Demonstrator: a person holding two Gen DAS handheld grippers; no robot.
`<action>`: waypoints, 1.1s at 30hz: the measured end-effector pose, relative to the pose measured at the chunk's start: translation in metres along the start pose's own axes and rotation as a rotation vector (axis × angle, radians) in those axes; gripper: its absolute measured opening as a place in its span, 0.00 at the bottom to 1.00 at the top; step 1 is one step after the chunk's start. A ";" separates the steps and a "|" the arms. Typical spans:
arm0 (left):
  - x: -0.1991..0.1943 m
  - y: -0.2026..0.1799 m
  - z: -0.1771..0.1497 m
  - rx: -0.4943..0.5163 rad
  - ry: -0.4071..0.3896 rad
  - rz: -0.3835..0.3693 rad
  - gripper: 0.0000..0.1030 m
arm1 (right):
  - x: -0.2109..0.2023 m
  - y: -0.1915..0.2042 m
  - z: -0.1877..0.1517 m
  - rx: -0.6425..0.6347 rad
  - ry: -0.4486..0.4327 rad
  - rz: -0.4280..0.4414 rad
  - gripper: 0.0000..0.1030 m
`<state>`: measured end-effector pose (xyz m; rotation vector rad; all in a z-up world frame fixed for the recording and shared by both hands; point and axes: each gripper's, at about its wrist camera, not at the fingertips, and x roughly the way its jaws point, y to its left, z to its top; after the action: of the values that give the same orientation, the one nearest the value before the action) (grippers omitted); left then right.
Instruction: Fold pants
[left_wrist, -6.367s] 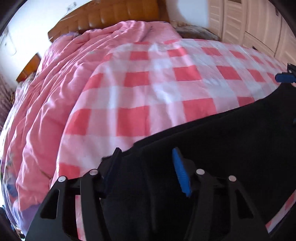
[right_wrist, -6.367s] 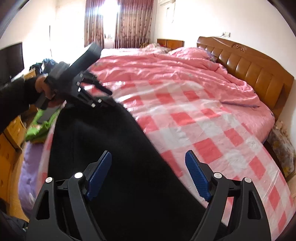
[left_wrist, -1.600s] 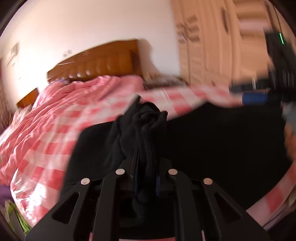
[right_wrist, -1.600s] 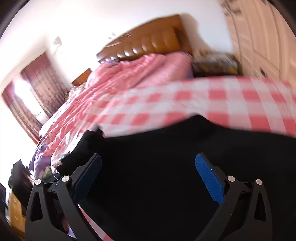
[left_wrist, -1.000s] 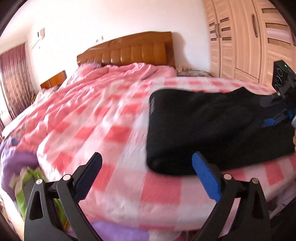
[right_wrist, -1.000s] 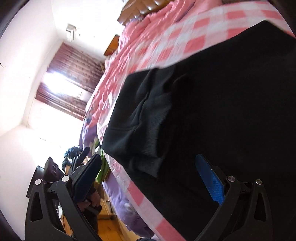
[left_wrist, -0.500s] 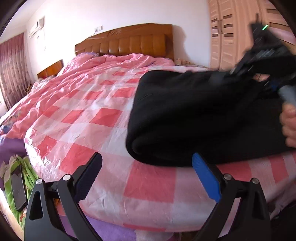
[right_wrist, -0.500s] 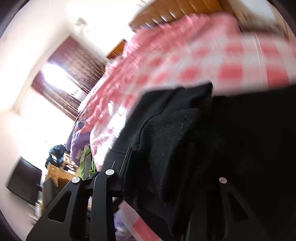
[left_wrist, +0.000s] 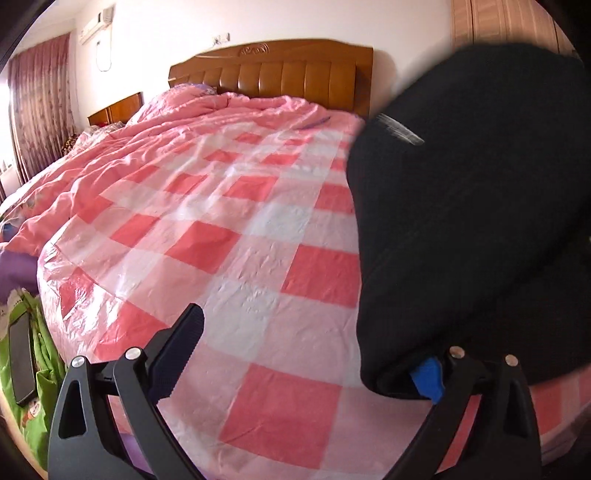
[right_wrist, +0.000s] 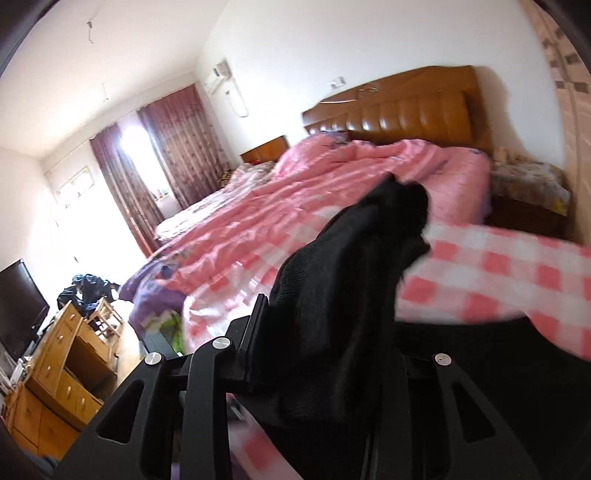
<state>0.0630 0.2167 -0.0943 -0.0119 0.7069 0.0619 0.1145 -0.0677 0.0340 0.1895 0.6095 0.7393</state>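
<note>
Your left claw (left_wrist: 303, 354) is spread wide over the pink checked bed cover (left_wrist: 236, 236), gripping nothing; the black pants (left_wrist: 472, 206) bulge up at its right side, draping over its blue right pad (left_wrist: 426, 376). Your right claw (right_wrist: 332, 365) is clamped on a bunched fold of the pants (right_wrist: 354, 280), raised above the bed, with the wooden headboard (right_wrist: 406, 107) behind.

On my left, the checked sheet (left_wrist: 236, 236) lies bare from the bed's foot edge up to the rumpled pink quilt (left_wrist: 207, 122) near the headboard (left_wrist: 295, 77). The black pants (left_wrist: 472, 206) bulk over the bed's right side, blocking passage there.
</note>
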 end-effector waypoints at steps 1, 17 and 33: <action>-0.001 -0.002 0.001 0.002 -0.002 0.001 0.98 | -0.006 -0.015 -0.018 0.011 0.013 -0.031 0.33; 0.011 -0.028 -0.005 0.056 0.071 0.058 0.99 | 0.000 -0.109 -0.134 0.362 0.116 -0.036 0.32; 0.004 -0.039 -0.007 0.179 0.064 0.099 0.99 | -0.006 -0.103 -0.140 0.362 0.116 -0.096 0.36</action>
<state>0.0642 0.1779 -0.1024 0.1938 0.7744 0.0931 0.0886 -0.1531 -0.1150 0.4503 0.8555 0.5446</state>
